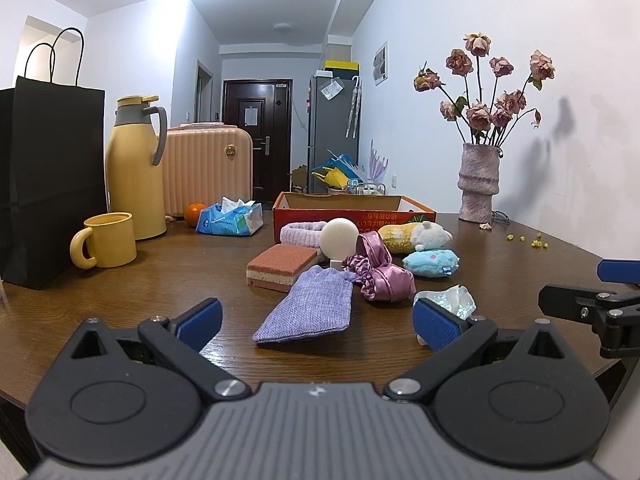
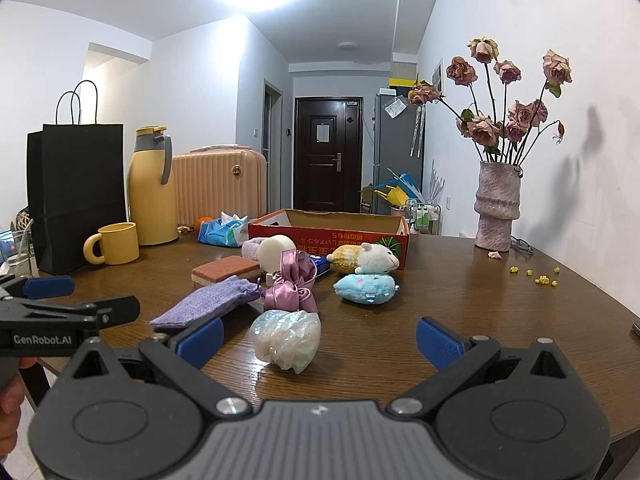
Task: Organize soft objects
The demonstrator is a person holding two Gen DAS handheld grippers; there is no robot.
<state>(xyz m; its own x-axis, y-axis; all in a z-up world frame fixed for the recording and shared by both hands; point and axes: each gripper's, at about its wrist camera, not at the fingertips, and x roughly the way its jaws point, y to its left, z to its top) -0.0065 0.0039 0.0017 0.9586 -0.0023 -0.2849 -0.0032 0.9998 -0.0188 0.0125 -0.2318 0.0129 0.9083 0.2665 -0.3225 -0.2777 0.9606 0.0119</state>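
Dark wood-grain tabletop carries a cluster of soft things between its near edge and the open red cardboard box toward the far edge, with a crinkly iridescent plastic pouch nearest the near edge and a flat lilac knitted pouch beside it. Both the left gripper and the right gripper are spread wide and hold nothing. Judging by the line-up, the right one should straddle the iridescent pouch at its middle and close gently so it doesn't slip, while the left takes the lilac pouch across its narrow width.

Glossy wood table, knitted cloth pouch, satin scrunchie.
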